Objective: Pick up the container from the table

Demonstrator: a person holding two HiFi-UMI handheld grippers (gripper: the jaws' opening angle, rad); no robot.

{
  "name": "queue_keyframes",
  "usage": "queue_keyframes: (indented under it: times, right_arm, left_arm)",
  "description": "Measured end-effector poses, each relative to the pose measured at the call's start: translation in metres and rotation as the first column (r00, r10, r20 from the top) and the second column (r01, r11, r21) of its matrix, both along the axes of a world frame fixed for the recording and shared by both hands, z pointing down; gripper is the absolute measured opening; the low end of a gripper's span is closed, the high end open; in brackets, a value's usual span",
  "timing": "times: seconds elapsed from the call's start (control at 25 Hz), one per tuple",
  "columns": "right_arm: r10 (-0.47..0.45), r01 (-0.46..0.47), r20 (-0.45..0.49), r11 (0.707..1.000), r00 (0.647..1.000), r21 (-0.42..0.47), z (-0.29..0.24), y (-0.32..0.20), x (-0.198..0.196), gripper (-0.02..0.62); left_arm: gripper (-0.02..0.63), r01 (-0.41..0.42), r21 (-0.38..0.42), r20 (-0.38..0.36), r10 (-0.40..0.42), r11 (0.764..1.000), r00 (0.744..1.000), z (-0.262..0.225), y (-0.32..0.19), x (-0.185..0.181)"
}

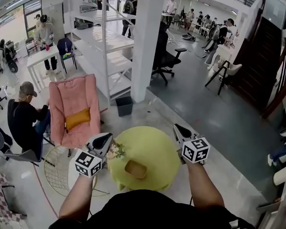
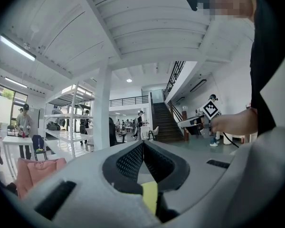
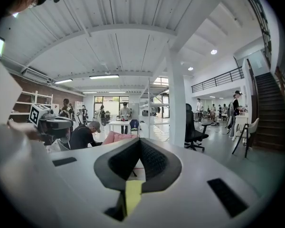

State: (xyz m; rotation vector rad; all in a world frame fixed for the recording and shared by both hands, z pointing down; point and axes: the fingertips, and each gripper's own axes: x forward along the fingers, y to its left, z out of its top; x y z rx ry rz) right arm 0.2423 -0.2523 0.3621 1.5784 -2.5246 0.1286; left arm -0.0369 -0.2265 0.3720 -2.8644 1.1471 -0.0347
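Container [image 1: 136, 169] first: a small tan, open-topped box on the round yellow-green desk [image 1: 155, 144], close to the near edge and roughly centred between the person's forearms. Neither claw touches it. The left claw [image 2: 143, 144] is clenched on nothing, its pads meeting at the tip, and the right claw [image 3: 140, 141] is likewise clenched and empty. Each hangs off its own side of the desk and points out across the room, not down at the box.

The step in hand looks like the approach. To do it well, one claw should release its jaws, tip downward and come in over the box from above, then settle one pad inside a wall and one outside — a rim pinch seems safer than trying to span the whole box, whose width against the jaws I cannot judge. A small bunch of flowers [image 1: 116, 150] lies at the desk's left edge just beside the left claw, so the right side seems to offer the cleaner path.

Because the box sits near the rim, a nudge toward the body could slide it off; a straight lift is wiser than a drag.

Apart from these two things the desk top is bare. Past its left edge a round wire frame [image 1: 56, 171] and a pink chair [image 1: 74, 106] crowd in, with a seated person [image 1: 24, 120] beside them; a dark bin [image 1: 124, 105] and a white pillar [image 1: 145, 46] stand beyond the far edge. Bare floor [image 1: 214, 128] shows to the right.
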Motion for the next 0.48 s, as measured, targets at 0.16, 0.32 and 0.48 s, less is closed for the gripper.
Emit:
queue_keyframes:
  times: [0.16,0.32,0.48]
  right_arm:
    - [-0.006,0.006,0.001,1.000,1.000,-0.018,0.010,0.000,-0.007,0.008]
    - [-0.007,0.007,-0.005,0.999,1.000,-0.044,0.021,-0.001,-0.010,0.008]
    - [-0.016,0.017,0.006,0.999,1.000,-0.052,0.027,0.000,-0.017,0.008]
  left_arm:
    - [0.017,0.015,0.016,-0.010,-0.015,1.000,1.000,0.002,0.000,-0.006]
    - [0.017,0.012,0.006,-0.008,-0.012,1.000,1.000,0.009,0.001,-0.008]
    - [0.017,0.012,-0.014,0.005,-0.012,1.000,1.000,0.016,0.003,-0.012]
